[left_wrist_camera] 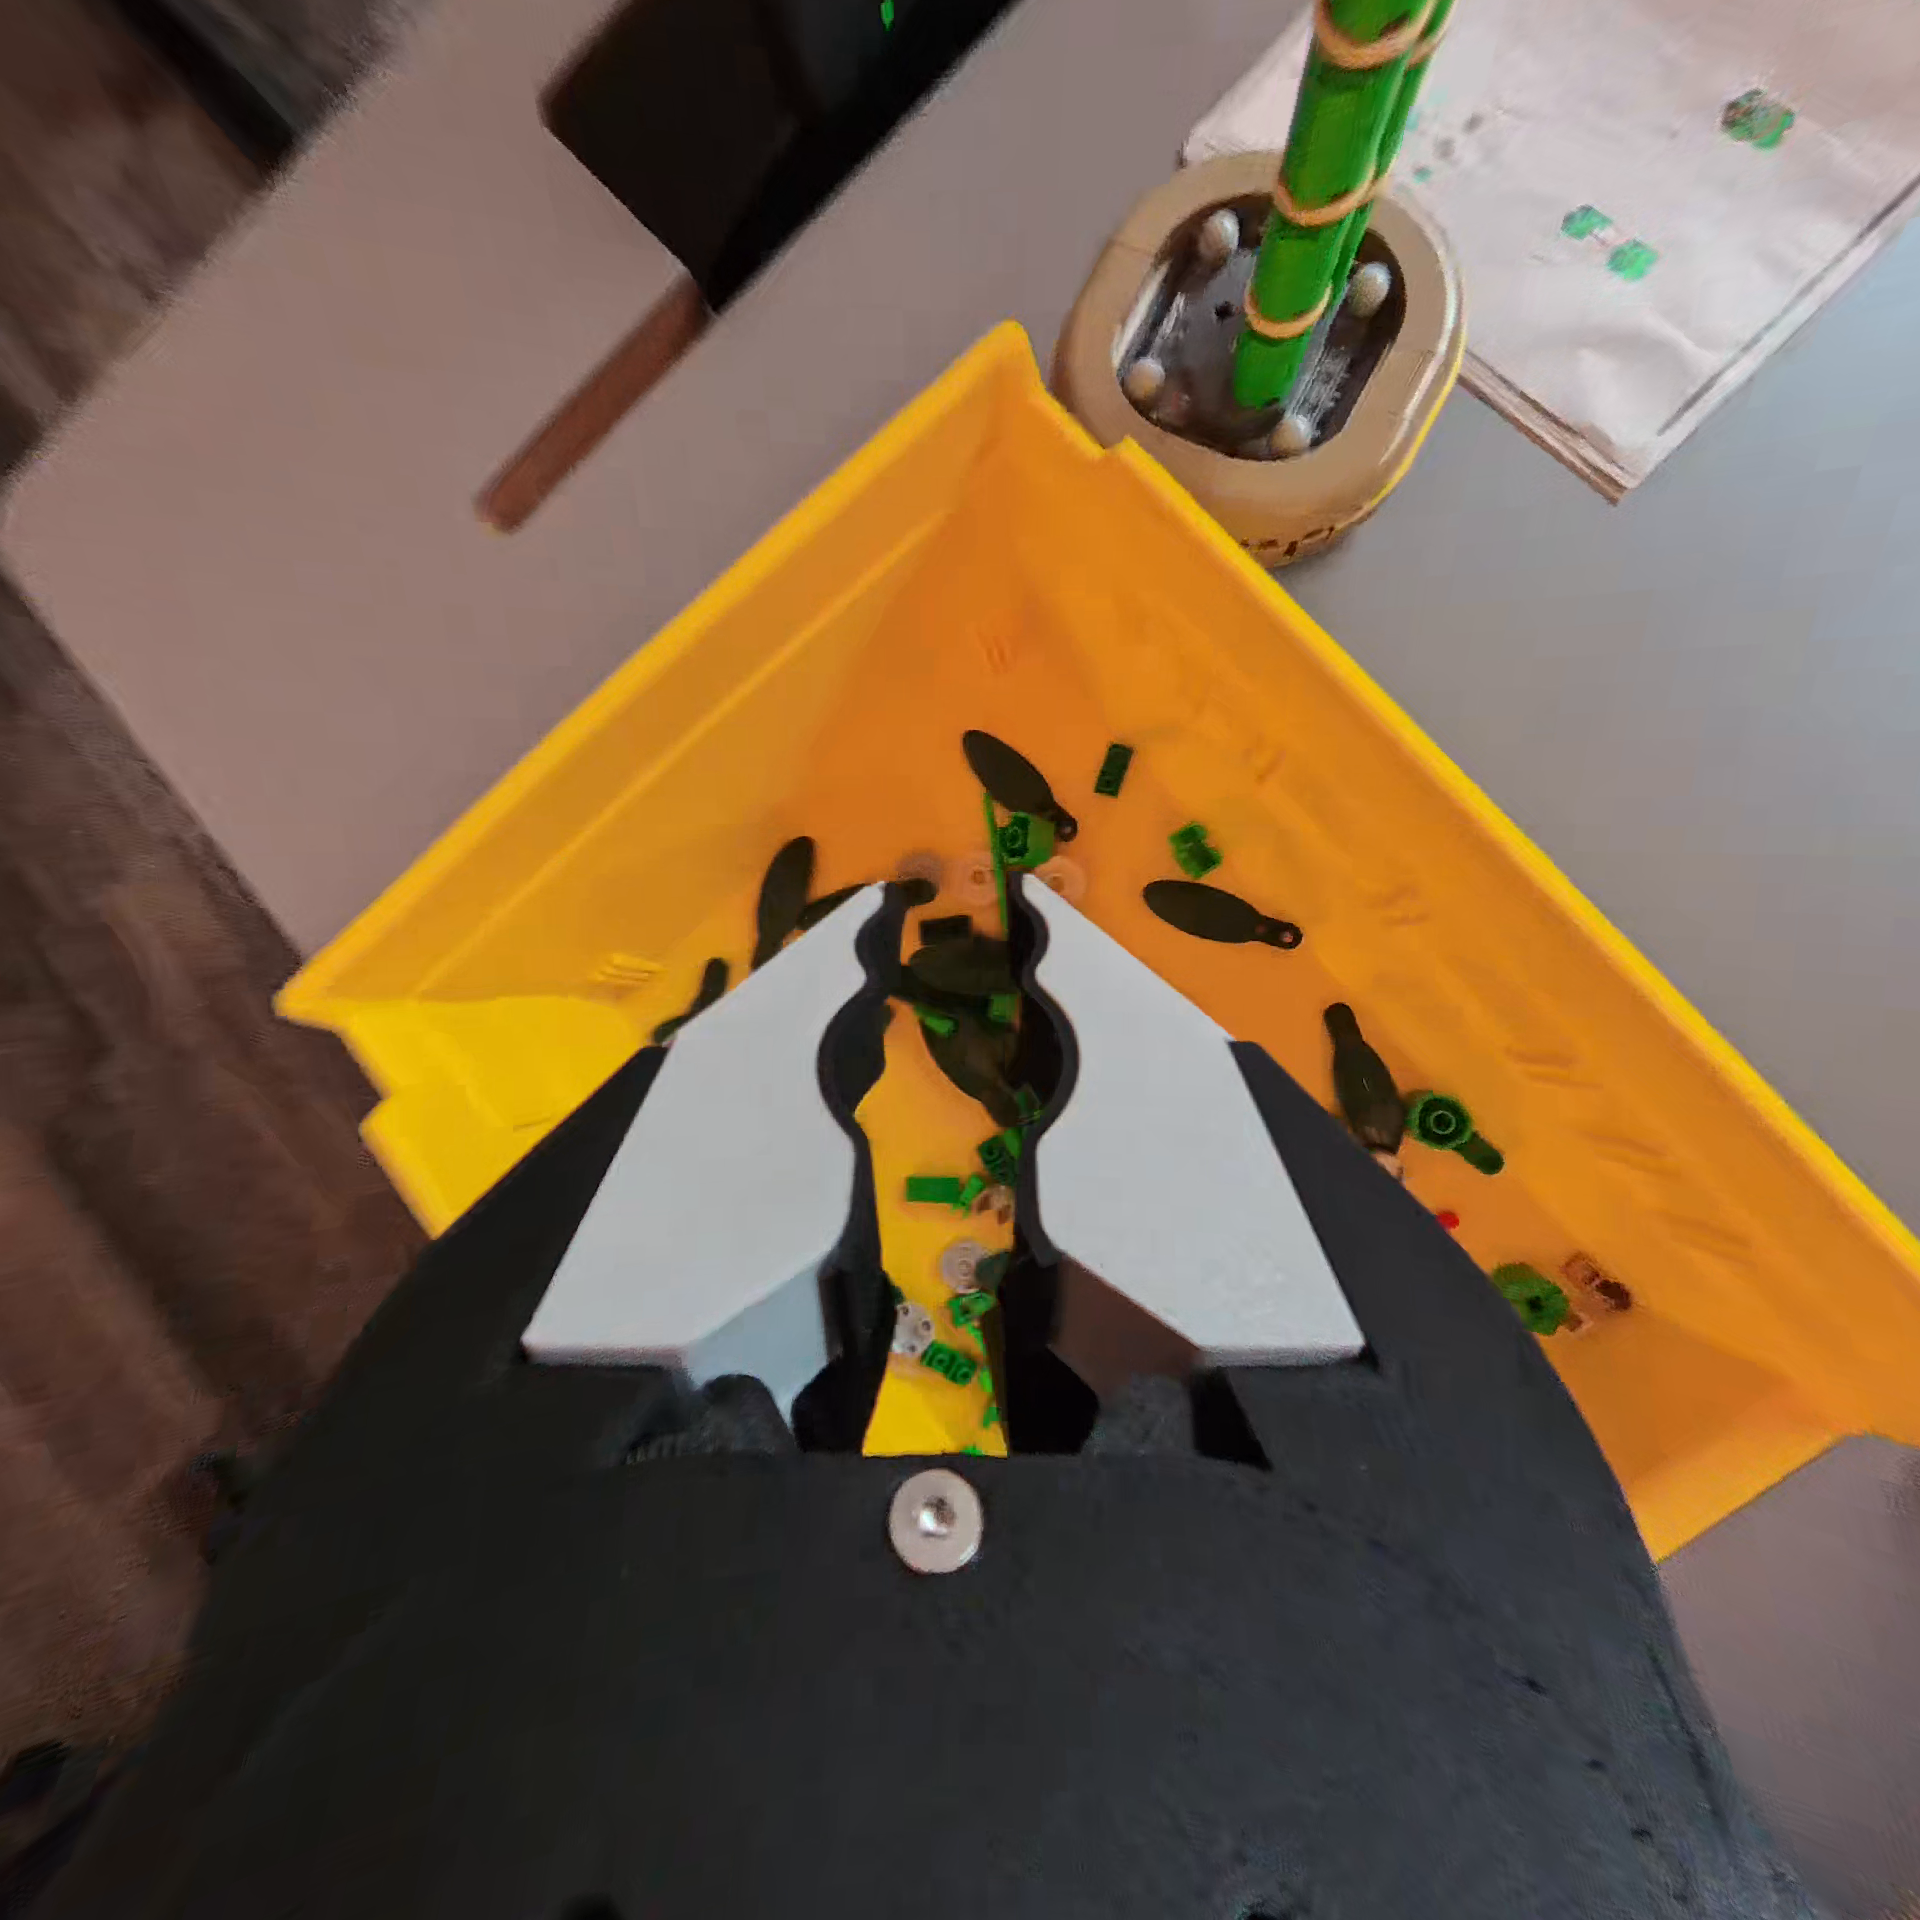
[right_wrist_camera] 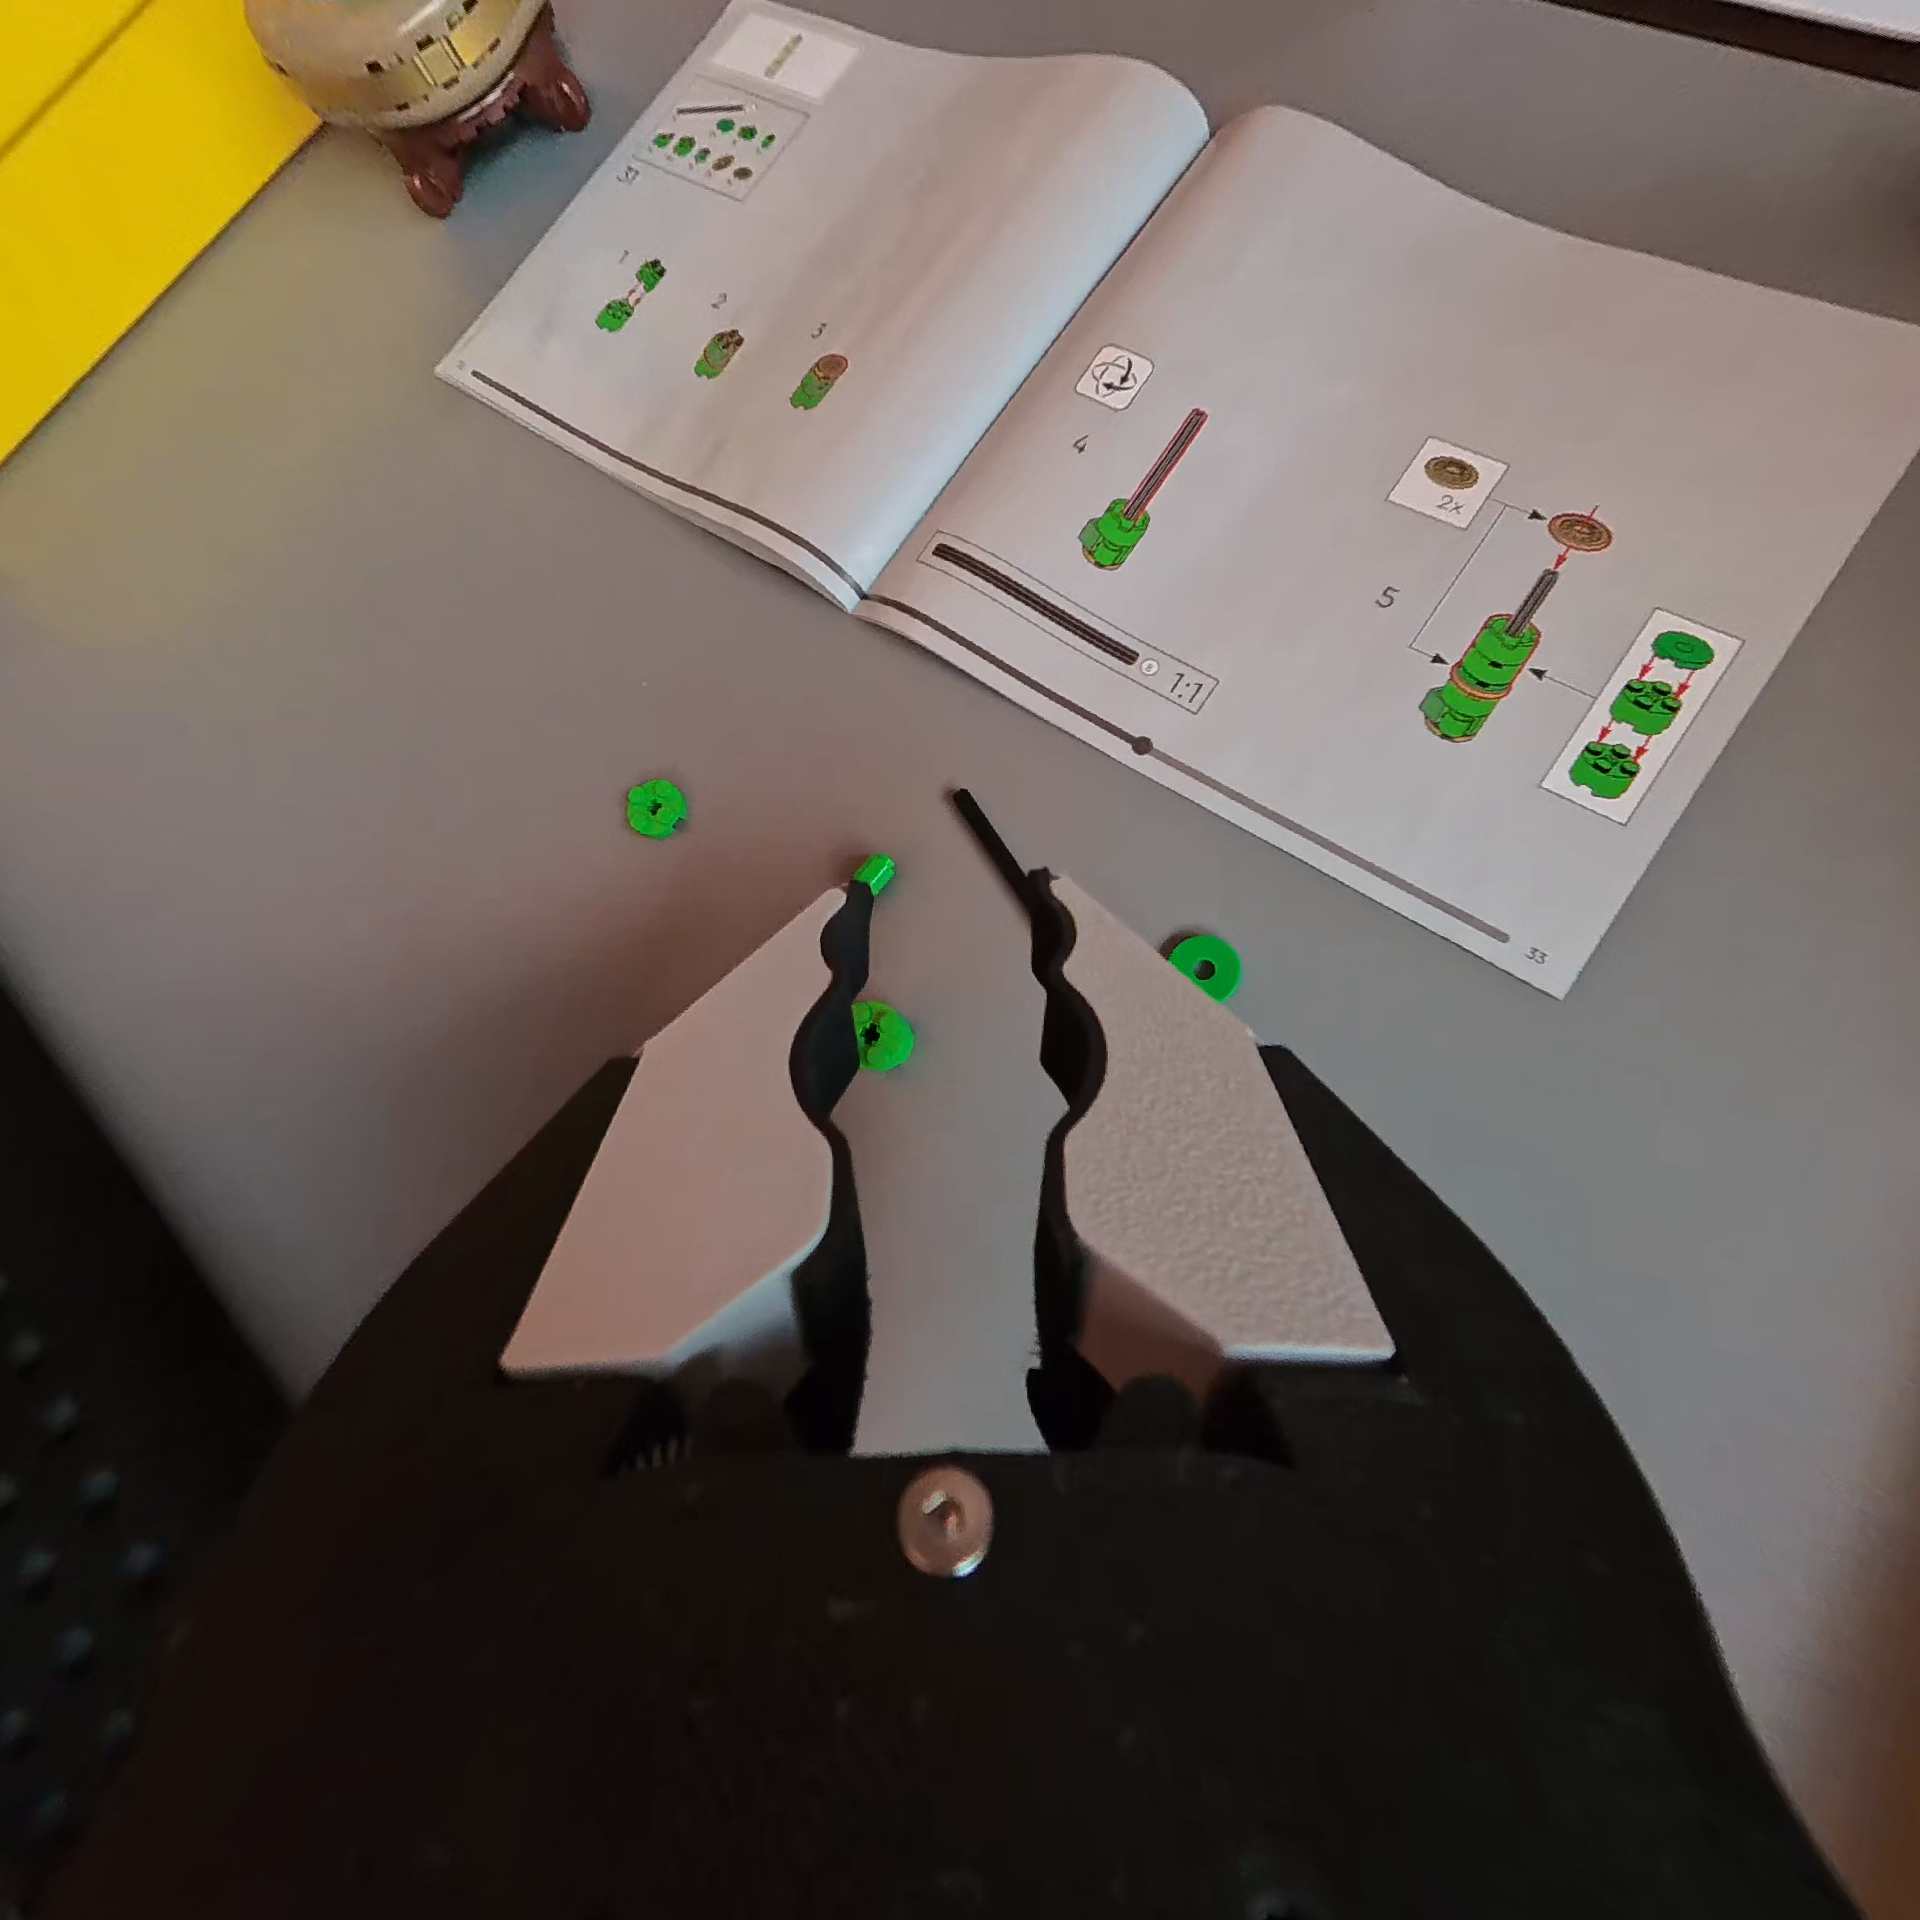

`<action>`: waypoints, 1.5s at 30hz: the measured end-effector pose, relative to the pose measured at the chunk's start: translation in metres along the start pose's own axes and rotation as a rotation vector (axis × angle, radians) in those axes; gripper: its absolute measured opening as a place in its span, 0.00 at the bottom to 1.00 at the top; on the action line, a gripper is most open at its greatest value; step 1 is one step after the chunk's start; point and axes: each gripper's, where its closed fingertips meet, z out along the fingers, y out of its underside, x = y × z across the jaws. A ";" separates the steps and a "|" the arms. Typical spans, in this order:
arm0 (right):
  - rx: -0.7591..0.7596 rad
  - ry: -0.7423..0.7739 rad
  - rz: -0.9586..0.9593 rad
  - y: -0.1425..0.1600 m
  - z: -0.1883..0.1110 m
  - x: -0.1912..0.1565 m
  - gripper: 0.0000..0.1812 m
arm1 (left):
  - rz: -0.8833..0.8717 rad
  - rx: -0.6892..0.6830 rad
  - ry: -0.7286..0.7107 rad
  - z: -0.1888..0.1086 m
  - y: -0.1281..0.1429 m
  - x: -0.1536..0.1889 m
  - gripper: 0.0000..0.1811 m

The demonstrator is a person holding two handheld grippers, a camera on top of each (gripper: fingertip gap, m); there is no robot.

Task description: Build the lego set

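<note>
In the left wrist view my left gripper (left_wrist_camera: 961, 888) hangs over a yellow tray (left_wrist_camera: 727, 665) of loose pieces: dark green leaves (left_wrist_camera: 1216, 912) and small bright green parts (left_wrist_camera: 1195, 847). Its jaws stand a little apart and the tray shows between them. A thin green strip runs along the right finger's inner edge; I cannot tell if it is held. In the right wrist view my right gripper (right_wrist_camera: 945, 885) is open over the grey table. A small green piece (right_wrist_camera: 875, 875) lies at its left fingertip, a black axle (right_wrist_camera: 982, 836) at its right fingertip, and a green round brick (right_wrist_camera: 883, 1034) between the fingers.
A tan pot with green bamboo stalks (left_wrist_camera: 1262, 343) stands beyond the tray, and shows in the right wrist view (right_wrist_camera: 416, 62). An open instruction booklet (right_wrist_camera: 1039, 312) lies behind the pieces. Another round brick (right_wrist_camera: 657, 807) and a green ring tile (right_wrist_camera: 1205, 966) lie loose. The table edge and a dark chair (left_wrist_camera: 727, 135) are to the left. Spacing between my two grippers at the tips: around 50 centimeters.
</note>
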 end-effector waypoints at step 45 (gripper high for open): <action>0.138 -0.075 -0.426 -0.037 0.013 -0.081 0.26 | -0.233 0.447 0.744 -0.081 -0.095 0.102 0.05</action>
